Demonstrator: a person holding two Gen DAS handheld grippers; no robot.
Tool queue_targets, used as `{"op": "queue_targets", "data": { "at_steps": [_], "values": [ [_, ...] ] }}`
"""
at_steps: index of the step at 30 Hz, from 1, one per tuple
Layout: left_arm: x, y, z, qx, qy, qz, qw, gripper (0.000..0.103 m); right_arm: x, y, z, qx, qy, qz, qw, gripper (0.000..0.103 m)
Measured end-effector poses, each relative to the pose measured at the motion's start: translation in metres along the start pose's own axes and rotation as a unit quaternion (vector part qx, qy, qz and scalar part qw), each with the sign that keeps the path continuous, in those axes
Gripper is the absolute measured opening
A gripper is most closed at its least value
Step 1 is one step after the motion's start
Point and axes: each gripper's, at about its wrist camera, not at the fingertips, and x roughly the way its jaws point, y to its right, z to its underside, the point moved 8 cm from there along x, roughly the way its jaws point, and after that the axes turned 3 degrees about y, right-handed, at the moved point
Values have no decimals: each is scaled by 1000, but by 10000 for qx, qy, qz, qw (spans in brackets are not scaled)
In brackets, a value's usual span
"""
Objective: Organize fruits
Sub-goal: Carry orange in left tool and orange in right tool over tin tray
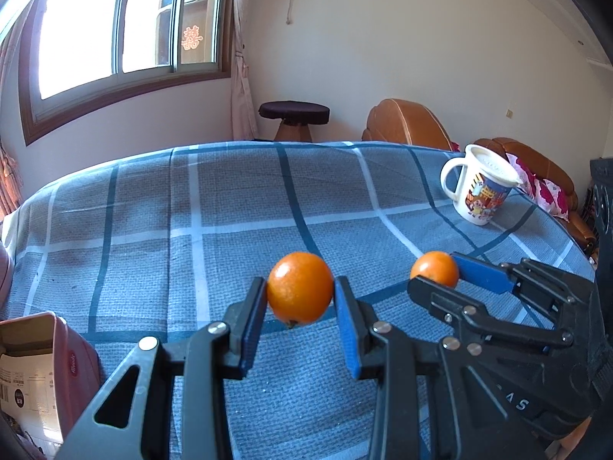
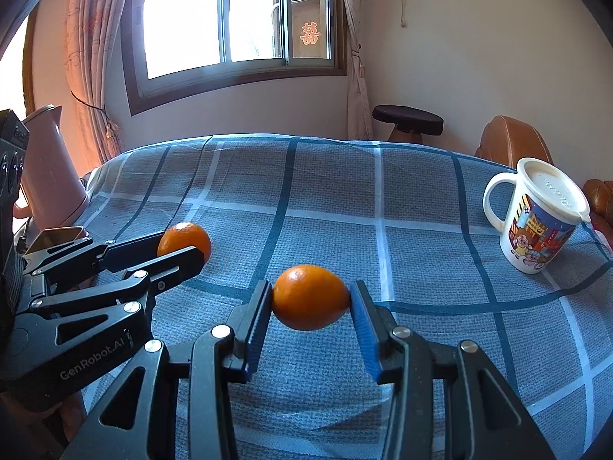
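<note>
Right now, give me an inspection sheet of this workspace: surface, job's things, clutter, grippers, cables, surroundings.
Surface: blue plaid tablecloth covers the table.
Job's things: two oranges, left orange and right orange, both held off the cloth.
Clutter: lidded cartoon mug, pink kettle, open carton.
Grippers: left gripper shut on left orange; right gripper shut on right orange.
Cables: nothing seen on the table.
Surroundings: window, dark stool, brown sofa.
</note>
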Motion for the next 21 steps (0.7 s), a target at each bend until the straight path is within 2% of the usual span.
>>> {"op": "queue_targets", "data": {
  "at_steps": [21],
  "values": [
    [-25, -1, -1, 3, 464, -28, 9989, 37, -16, -6, -6, -180, 426, 50, 9989, 44]
  ]
}}
